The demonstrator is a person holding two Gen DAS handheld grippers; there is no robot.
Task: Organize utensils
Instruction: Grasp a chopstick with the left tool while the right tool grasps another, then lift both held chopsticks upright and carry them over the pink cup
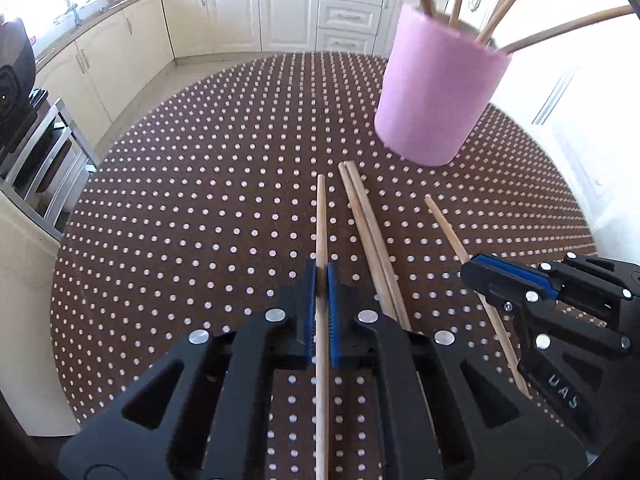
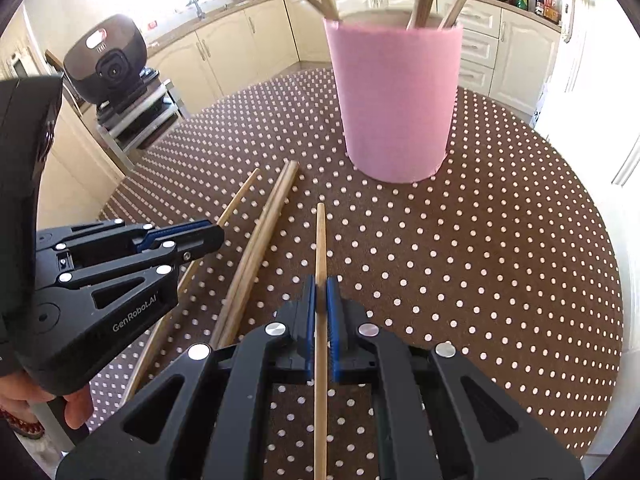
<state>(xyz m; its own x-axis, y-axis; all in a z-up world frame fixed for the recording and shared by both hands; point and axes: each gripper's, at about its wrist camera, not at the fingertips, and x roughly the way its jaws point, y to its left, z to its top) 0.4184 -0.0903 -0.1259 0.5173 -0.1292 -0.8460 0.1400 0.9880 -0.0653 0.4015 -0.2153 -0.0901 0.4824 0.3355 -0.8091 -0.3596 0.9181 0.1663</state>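
Observation:
A pink cylindrical holder (image 1: 436, 92) (image 2: 394, 100) stands on the dotted table with several wooden chopsticks sticking out of its top. My left gripper (image 1: 321, 276) is shut on a wooden chopstick (image 1: 321, 220) that points toward the holder. My right gripper (image 2: 320, 288) is shut on another chopstick (image 2: 320, 240), also pointing at the holder. A pair of chopsticks (image 1: 366, 220) (image 2: 264, 232) lies side by side on the table between the two held ones. The right gripper shows in the left wrist view (image 1: 476, 276); the left gripper shows in the right wrist view (image 2: 218, 236).
The round table has a brown cloth with white dots (image 1: 200, 200) (image 2: 480, 260). A dark appliance on a metal rack (image 2: 108, 64) stands left of the table. Cream kitchen cabinets (image 1: 260, 12) run along the far wall.

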